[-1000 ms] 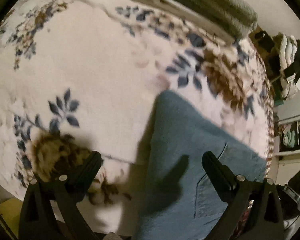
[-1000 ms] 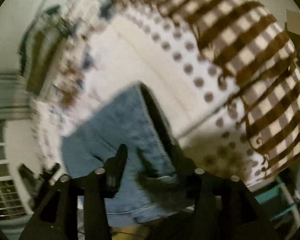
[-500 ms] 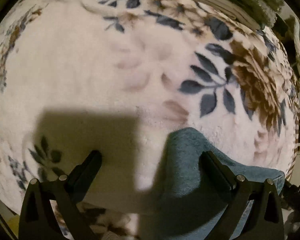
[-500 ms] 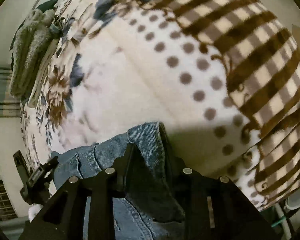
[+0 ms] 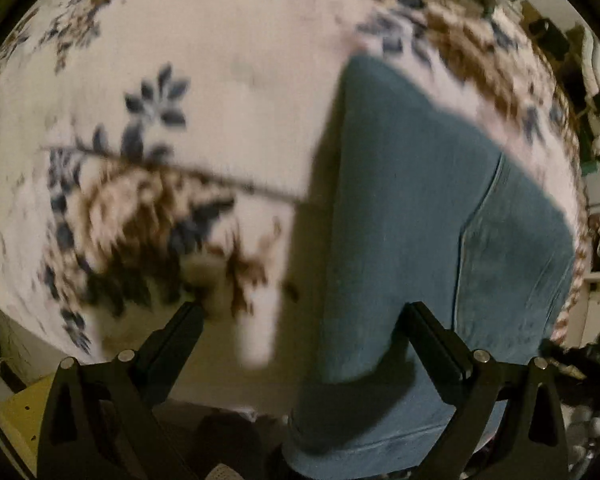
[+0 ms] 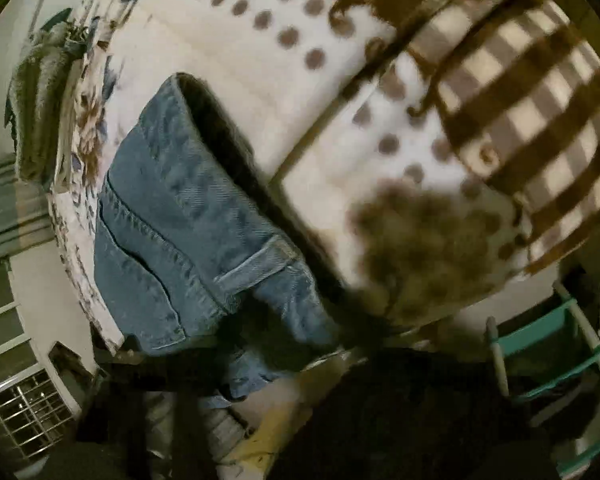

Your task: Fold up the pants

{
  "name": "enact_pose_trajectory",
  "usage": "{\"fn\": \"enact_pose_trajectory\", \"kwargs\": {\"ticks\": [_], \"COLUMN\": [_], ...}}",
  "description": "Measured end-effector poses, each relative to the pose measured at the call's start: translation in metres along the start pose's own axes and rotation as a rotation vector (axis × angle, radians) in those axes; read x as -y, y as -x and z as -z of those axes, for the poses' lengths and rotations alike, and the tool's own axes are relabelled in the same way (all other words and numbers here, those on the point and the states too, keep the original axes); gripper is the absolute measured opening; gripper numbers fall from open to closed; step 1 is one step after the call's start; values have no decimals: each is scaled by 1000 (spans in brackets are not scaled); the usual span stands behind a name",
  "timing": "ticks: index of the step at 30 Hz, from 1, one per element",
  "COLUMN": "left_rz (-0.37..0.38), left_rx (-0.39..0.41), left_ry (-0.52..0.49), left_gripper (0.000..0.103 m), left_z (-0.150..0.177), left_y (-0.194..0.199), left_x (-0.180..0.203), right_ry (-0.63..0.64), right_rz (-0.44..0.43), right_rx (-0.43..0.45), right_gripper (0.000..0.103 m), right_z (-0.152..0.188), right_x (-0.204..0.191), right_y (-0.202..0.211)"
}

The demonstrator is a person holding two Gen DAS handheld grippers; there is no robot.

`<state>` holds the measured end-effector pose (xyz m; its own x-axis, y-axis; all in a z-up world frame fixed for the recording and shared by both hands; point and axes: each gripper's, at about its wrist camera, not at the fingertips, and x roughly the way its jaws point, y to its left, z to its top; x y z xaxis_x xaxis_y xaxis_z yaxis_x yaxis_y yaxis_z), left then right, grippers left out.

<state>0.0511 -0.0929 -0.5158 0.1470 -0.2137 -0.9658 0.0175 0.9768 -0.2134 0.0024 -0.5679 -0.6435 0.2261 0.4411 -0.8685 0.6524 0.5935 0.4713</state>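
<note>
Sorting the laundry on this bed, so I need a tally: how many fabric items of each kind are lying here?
Jeans: 1
Floral blanket: 1
Dotted blanket: 1
Checked blanket: 1
Green towel: 1
Total: 5

Right tool (image 6: 204, 364) dark, blurred.

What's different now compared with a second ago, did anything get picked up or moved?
Both cameras dipped close to the jeans half a second ago, then pulled back, so more of them shows again. The right gripper's jaws are closing; it is too dark and blurred to tell whether denim is between them. The left gripper has stayed open, holding nothing. The jeans still lie folded on the floral blanket.
</note>
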Motion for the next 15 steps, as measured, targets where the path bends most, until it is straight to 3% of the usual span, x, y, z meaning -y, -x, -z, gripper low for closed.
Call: {"fn": "enact_pose_trajectory", "kwargs": {"ticks": [4,7,8,10,11,13,15], "left_rz": [-14,2,-3,6,20,39,71], "left_rx": [9,-25,-27,-39,-53,-65,-51], "left_ry": [-60,-75,-85,-85,-71,-36,-14], "left_gripper": [103,103,103,103,103,103,103], "left_z": [1,-8,-11,-16,-17,-29,-27], "left_y": [-7,-15,-17,-19,-19,-19,-10], "left_x": [0,1,1,0,-2,3,-5], "right_ry": [37,41,36,49,33,-51,-11], "right_rz": [61,104,138,256,239,115,70], "right_rx": [77,73,71,63,24,-38,-13], "right_gripper": [13,11,0,0,1,1,9], "right_z": [18,20,17,10,7,8,19], "right_x": [-10,-3,-1,9,15,27,21], "right_y": [25,32,27,14,8,6,21]}}
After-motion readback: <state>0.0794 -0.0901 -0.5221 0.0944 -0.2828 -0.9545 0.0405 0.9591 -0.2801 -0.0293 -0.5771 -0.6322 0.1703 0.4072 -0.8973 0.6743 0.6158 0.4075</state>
